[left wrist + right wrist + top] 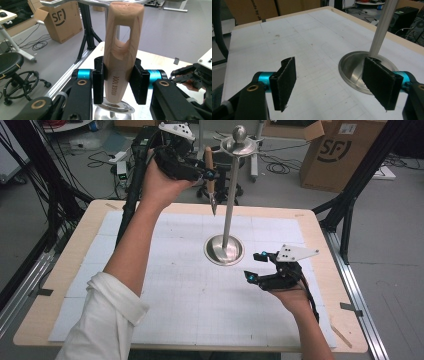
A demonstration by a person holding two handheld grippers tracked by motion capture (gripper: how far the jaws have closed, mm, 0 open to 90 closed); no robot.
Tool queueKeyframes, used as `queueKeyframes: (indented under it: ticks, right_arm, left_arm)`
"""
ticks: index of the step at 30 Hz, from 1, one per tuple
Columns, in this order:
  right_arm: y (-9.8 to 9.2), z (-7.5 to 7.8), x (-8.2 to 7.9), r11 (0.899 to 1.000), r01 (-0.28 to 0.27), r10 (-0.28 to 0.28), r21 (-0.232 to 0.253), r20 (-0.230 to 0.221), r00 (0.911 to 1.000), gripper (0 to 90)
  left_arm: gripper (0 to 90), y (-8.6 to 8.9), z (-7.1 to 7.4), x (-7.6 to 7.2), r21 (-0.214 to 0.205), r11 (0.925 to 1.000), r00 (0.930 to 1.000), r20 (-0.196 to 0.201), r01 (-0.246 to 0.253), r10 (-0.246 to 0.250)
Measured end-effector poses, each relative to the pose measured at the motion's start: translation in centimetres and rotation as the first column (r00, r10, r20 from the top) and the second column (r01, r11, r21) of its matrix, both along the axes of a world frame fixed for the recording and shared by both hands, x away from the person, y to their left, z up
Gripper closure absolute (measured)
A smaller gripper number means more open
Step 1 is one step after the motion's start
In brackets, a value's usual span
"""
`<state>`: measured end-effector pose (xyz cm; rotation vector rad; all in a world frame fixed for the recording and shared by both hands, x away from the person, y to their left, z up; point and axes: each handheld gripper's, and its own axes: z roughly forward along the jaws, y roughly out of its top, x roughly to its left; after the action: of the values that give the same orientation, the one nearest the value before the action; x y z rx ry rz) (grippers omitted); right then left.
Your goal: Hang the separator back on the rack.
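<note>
Hanging the utensil on the stand
Left gripper (202, 170) fingers (98, 80) clamp the slotted wooden-handled utensil (120, 50) beside the tall steel hook stand (230, 195); next, hook the slot. Right gripper (257, 265) fingers apart, empty.

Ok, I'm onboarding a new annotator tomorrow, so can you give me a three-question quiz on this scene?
1. True or false: the left gripper is clamped on a wooden-handled utensil.
2. Where does the right gripper sit? A) above the stand's top ring B) low over the white mat, beside the stand's round base C) off the table
3. Fill in: the metal stand has a round ____ on top.

Key
1. True; the pads press the handle from both sides.
2. B; its jaws stand apart with nothing between them, next to the base.
3. Ball.
</note>
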<state>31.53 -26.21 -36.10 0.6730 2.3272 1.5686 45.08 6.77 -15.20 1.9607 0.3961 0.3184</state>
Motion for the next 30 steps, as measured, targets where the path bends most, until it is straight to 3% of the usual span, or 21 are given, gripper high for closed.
queueKeyframes:
  ticks: [18,30]
  right_arm:
    - [0.0,-0.1,0.0,1.000,0.000,0.000,-0.002,-0.007,1.0000,26.3]
    - [-0.1,-0.1,0.1,1.000,0.002,-0.002,-0.001,-0.003,1.0000,26.4]
  left_arm:
    - [67.7,0.5,0.5,0.0,-0.007,1.0000,1.0000,0.003,-0.006,0.006]
    - [67.7,-0.5,1.1,0.0,0.021,0.9998,1.0000,0.006,-0.004,0.004]
